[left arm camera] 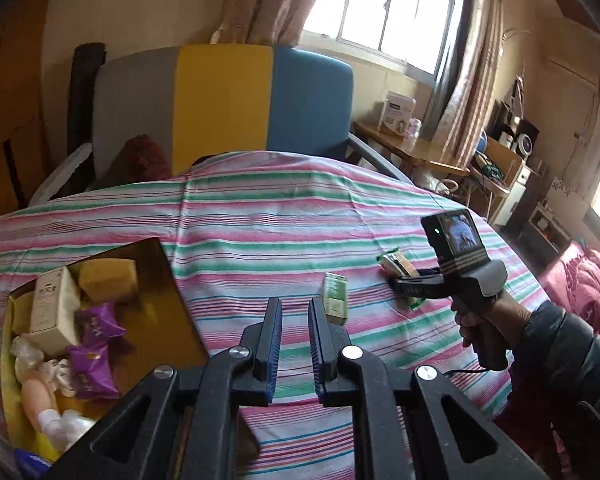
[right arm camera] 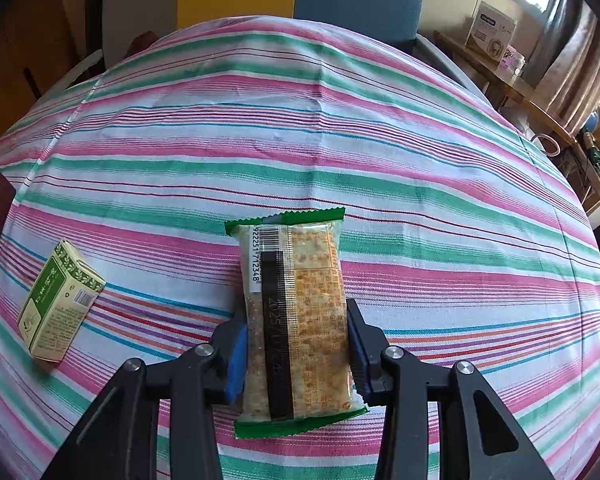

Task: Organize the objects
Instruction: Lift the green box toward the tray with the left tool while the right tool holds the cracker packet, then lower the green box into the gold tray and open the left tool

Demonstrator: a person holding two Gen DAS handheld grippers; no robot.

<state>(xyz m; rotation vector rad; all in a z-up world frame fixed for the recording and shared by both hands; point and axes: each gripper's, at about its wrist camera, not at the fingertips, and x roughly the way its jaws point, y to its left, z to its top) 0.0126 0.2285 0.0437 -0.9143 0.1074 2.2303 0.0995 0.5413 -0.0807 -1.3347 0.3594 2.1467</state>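
Left wrist view: striped cloth [left arm camera: 260,216] covers the table; grey/yellow/blue chair back [left arm camera: 224,100] upper centre, window [left arm camera: 388,4] w/ curtains upper right, cluttered shelves at right edge. Yellow tray [left arm camera: 168,312] lower left holds boxes & purple packets, partly cut off by frame edge. Left gripper [left arm camera: 296,312] shut, nothing between its fingers. Right gripper [right arm camera: 296,316] clamps a snack packet [right arm camera: 296,312] centre of right wrist view; print hard to read. Green box [right arm camera: 60,300] lies lower left, apart.
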